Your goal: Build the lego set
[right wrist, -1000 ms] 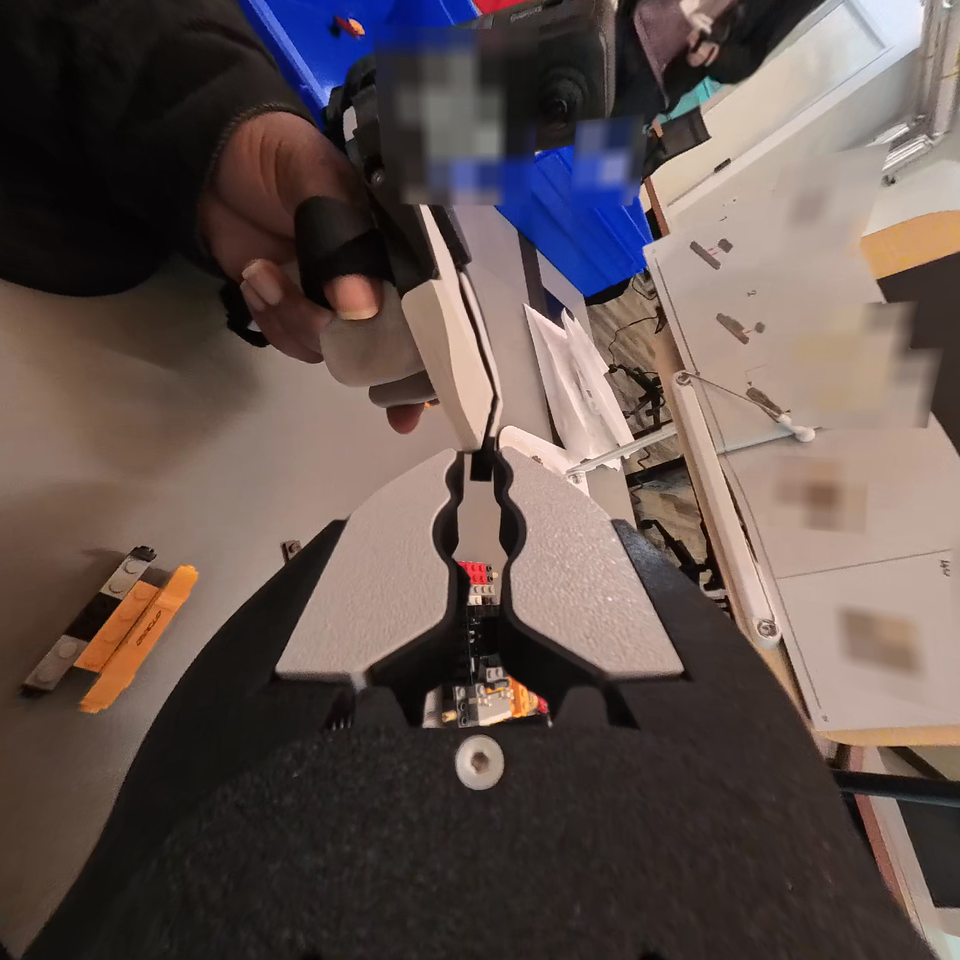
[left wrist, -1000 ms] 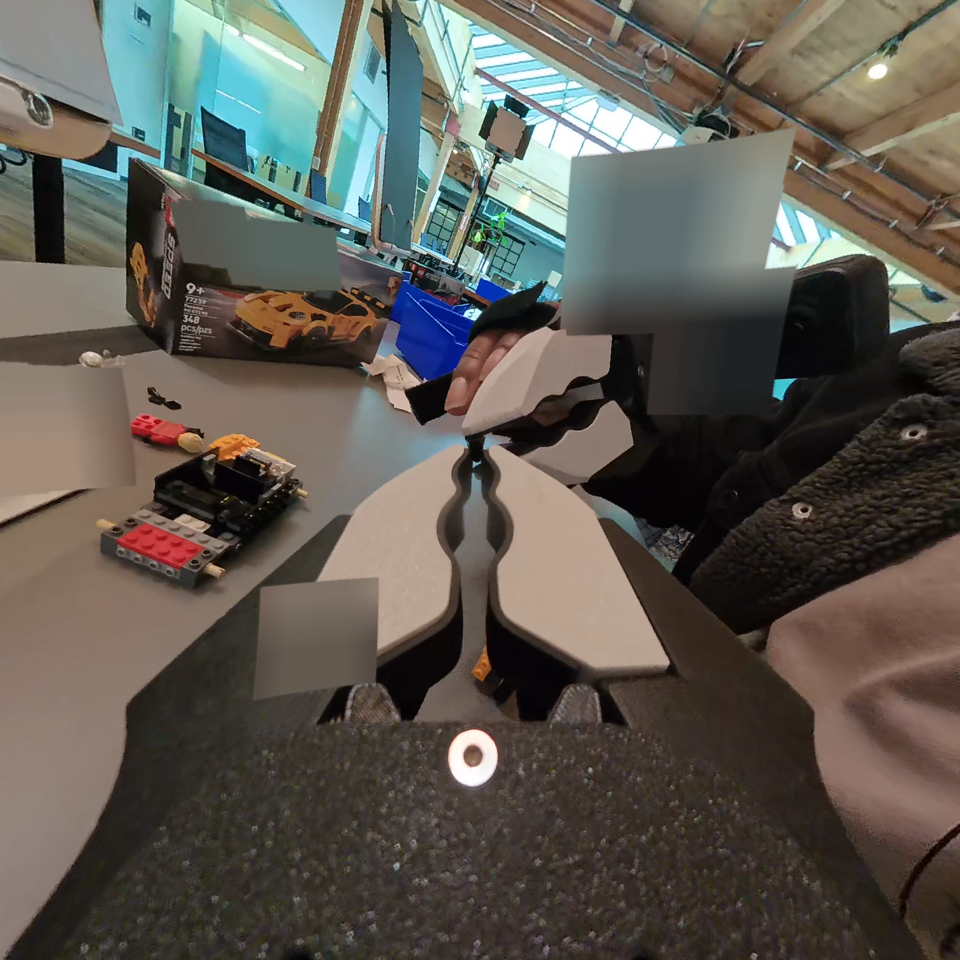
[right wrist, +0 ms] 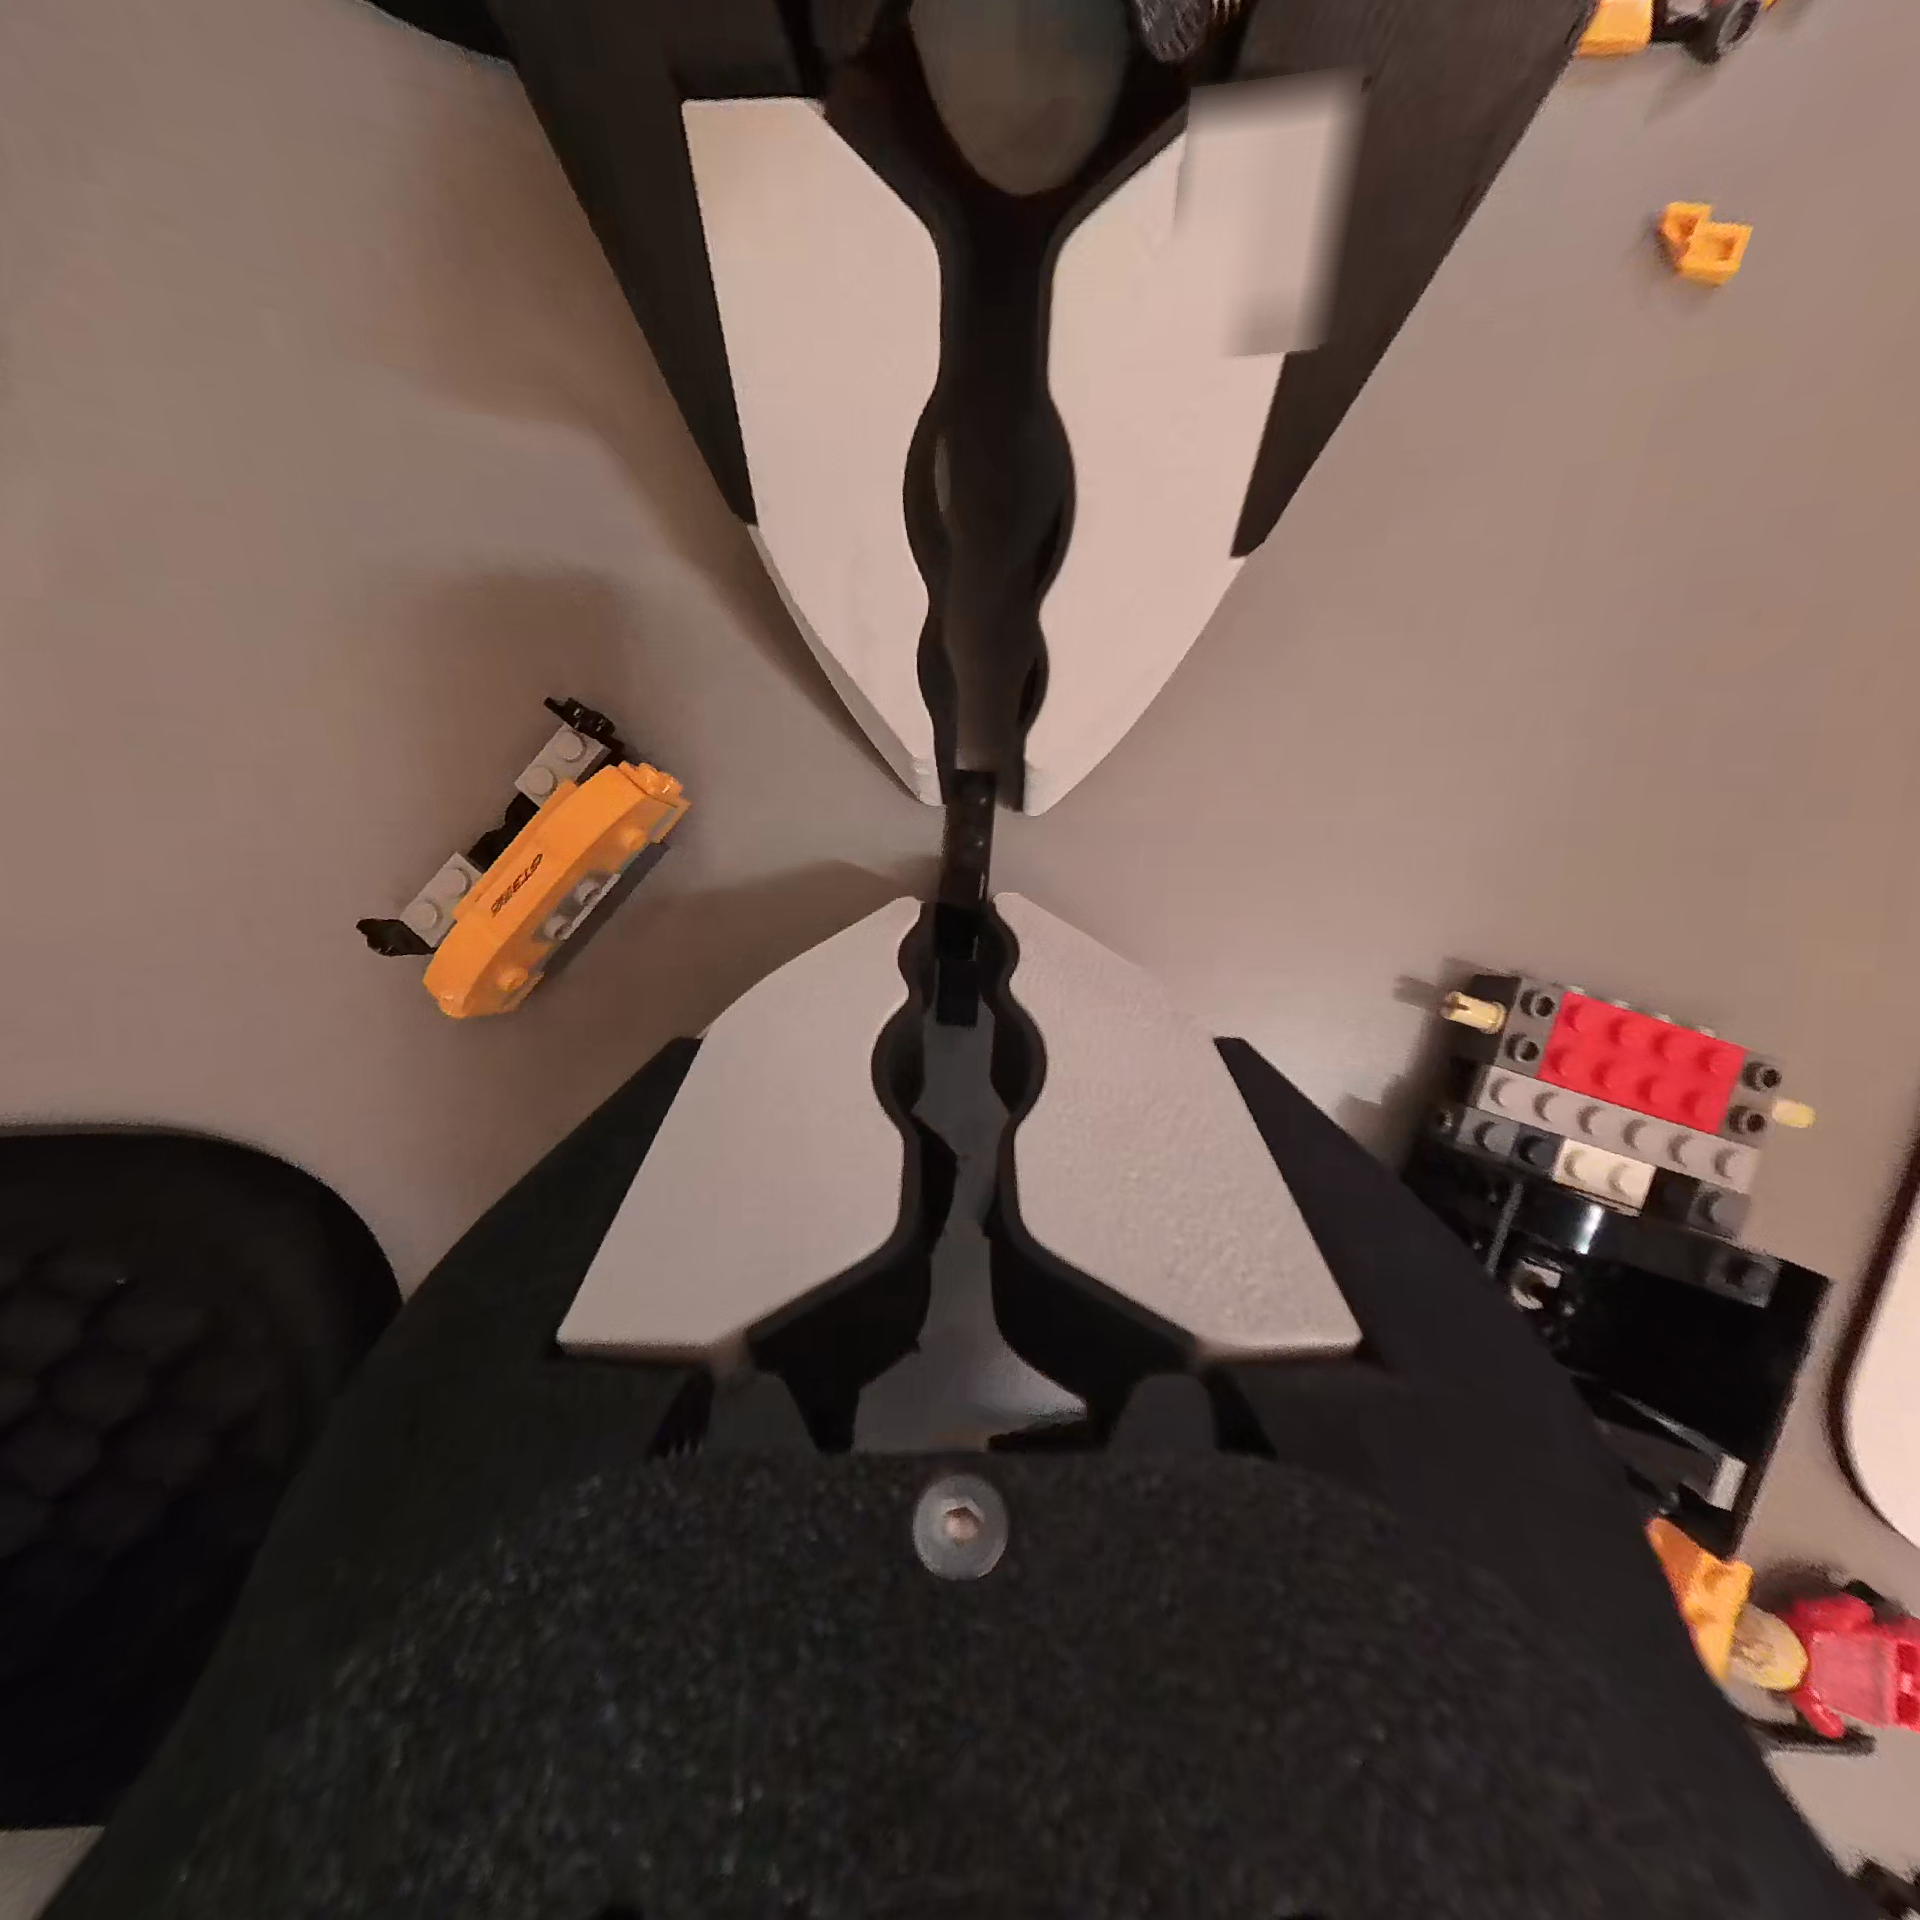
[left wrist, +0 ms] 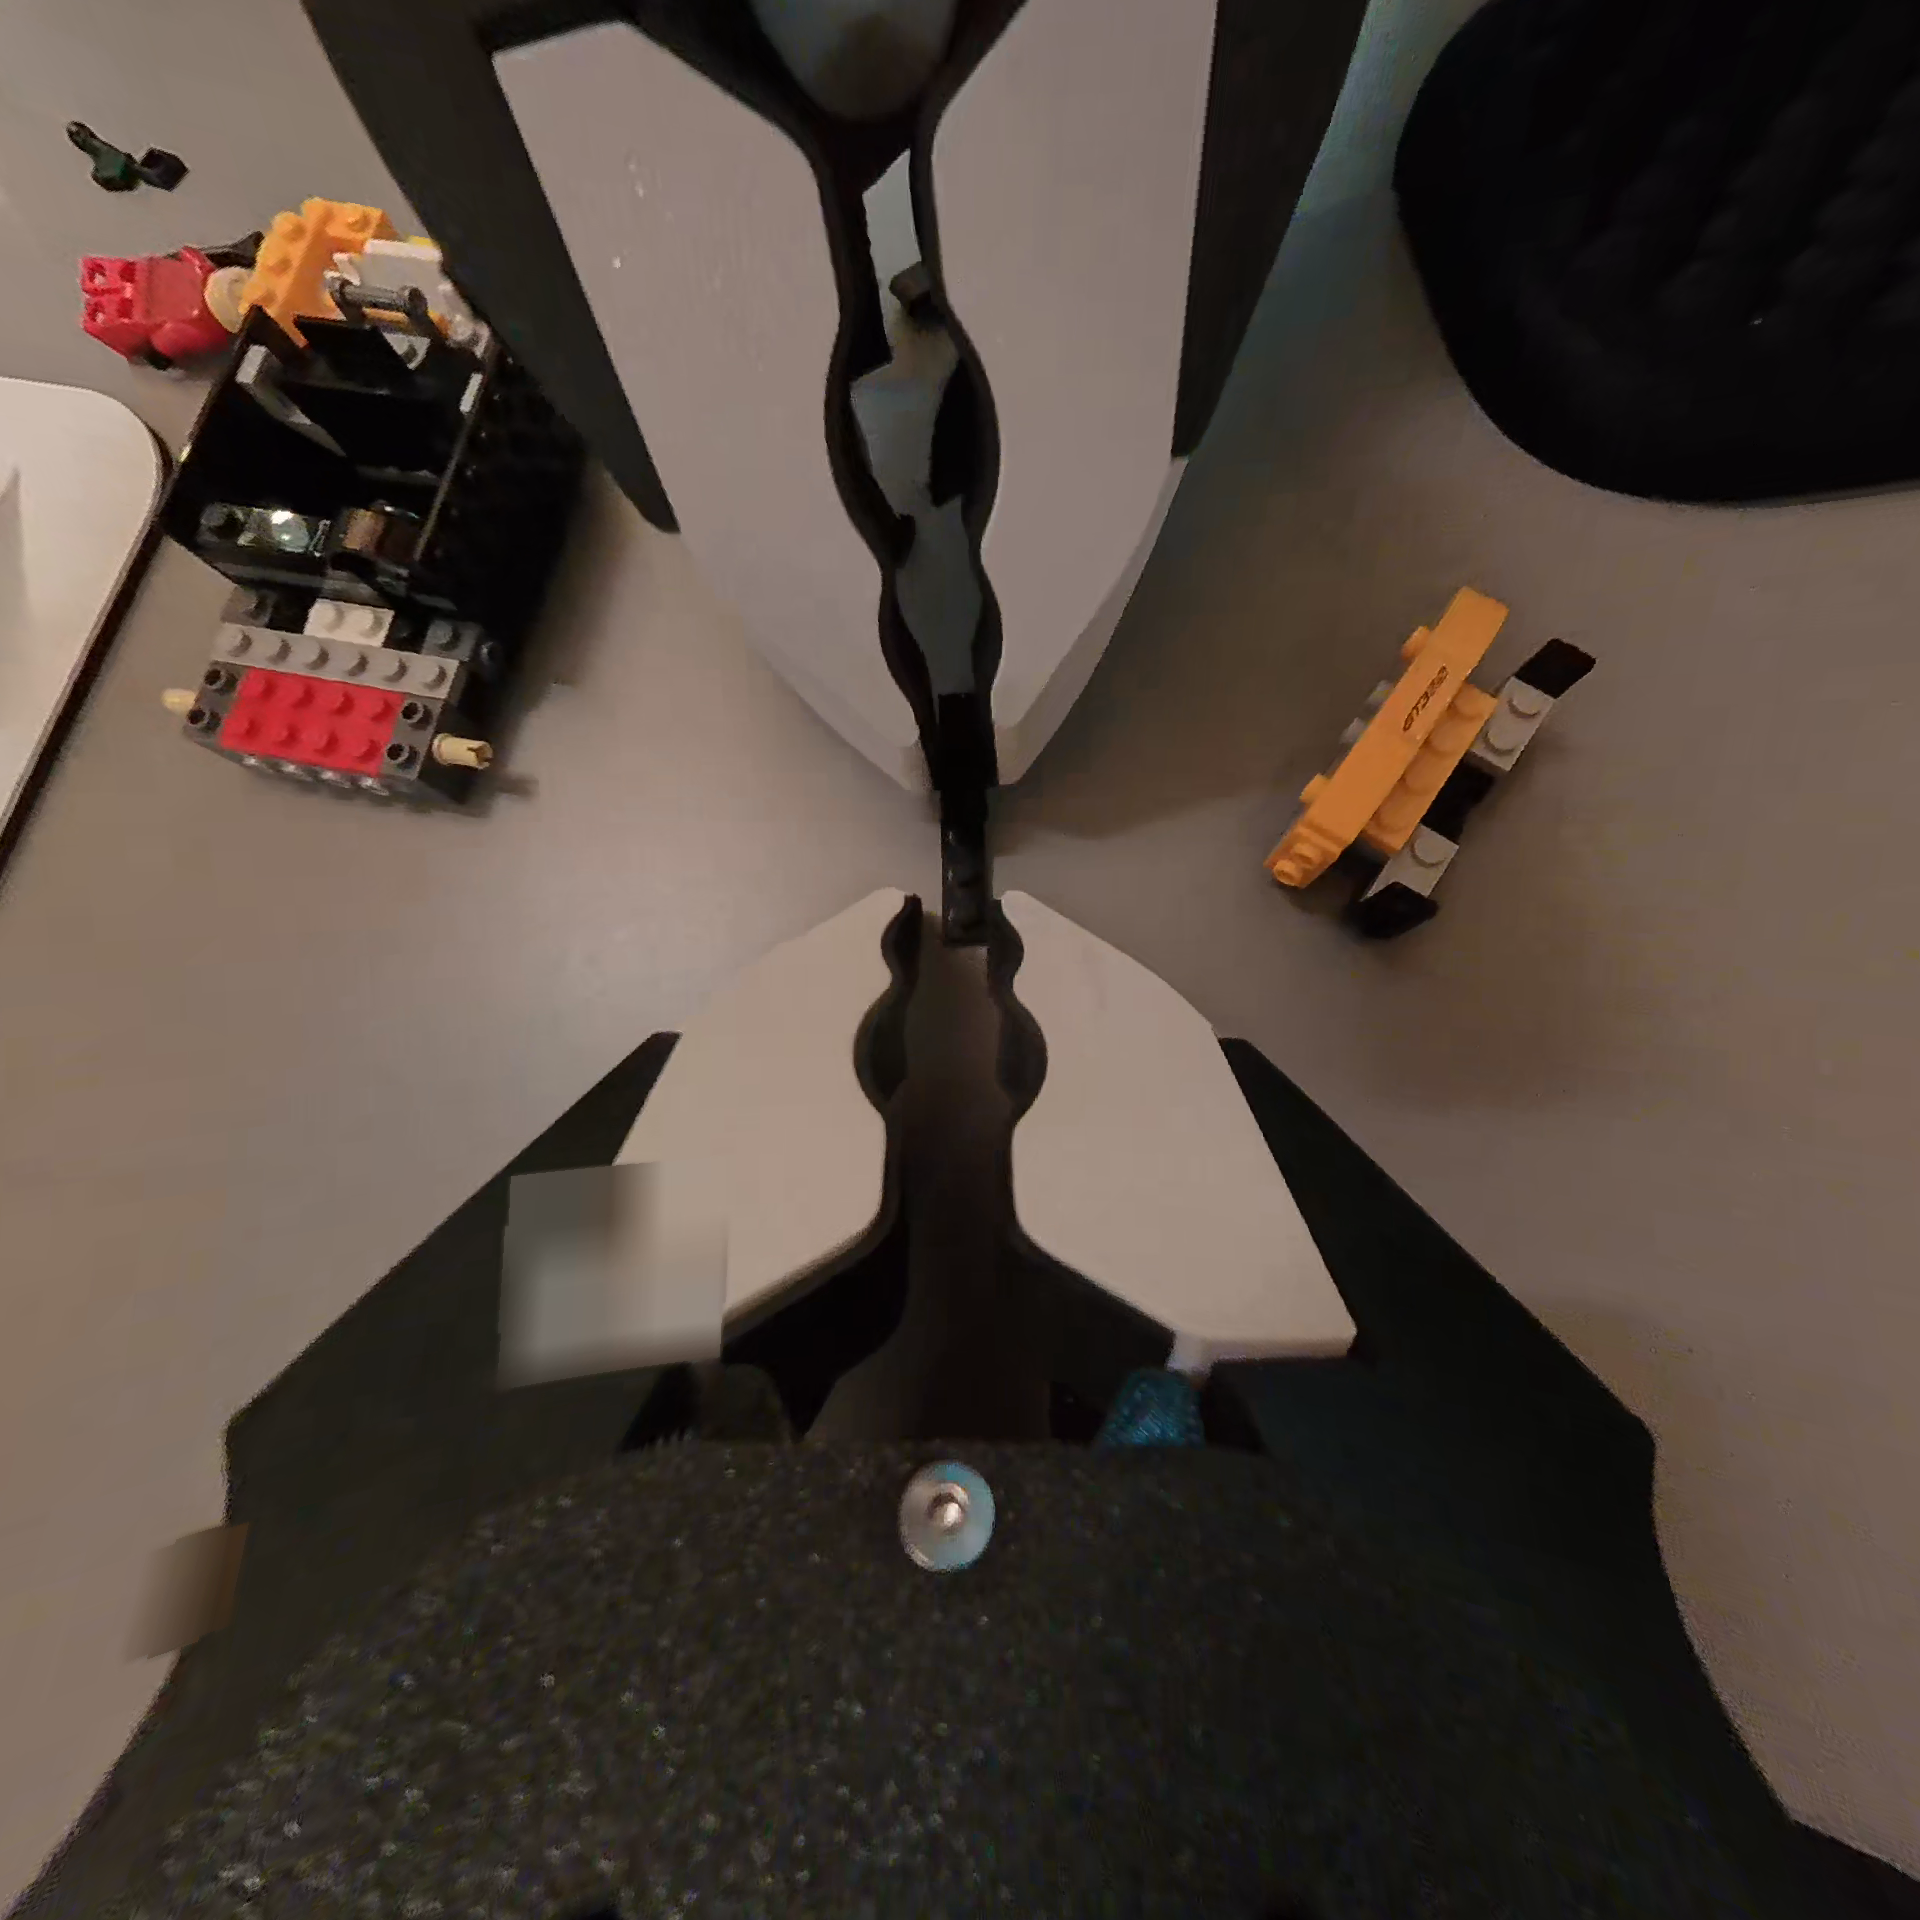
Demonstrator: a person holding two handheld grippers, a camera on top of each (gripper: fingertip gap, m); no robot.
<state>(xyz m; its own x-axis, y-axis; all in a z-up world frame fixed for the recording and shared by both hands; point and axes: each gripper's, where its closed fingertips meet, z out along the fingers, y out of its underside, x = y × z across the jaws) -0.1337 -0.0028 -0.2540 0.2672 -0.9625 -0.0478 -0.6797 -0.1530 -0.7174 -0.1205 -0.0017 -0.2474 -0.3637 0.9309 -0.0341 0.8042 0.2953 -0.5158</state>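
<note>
Left tongs [left wrist: 958, 914] and right tongs [right wrist: 961, 914] meet tip to tip over the grey surface [left wrist: 312, 1039], both closed on the ends of one thin black lego strip [left wrist: 964, 821], held clear of the surface. Partly built black chassis with red plate [left wrist: 332, 582] sits on one side of the tongs, orange curved sub-assembly [left wrist: 1423, 758] on the other. Two small orange bricks [right wrist: 1704, 241] lie apart.
</note>
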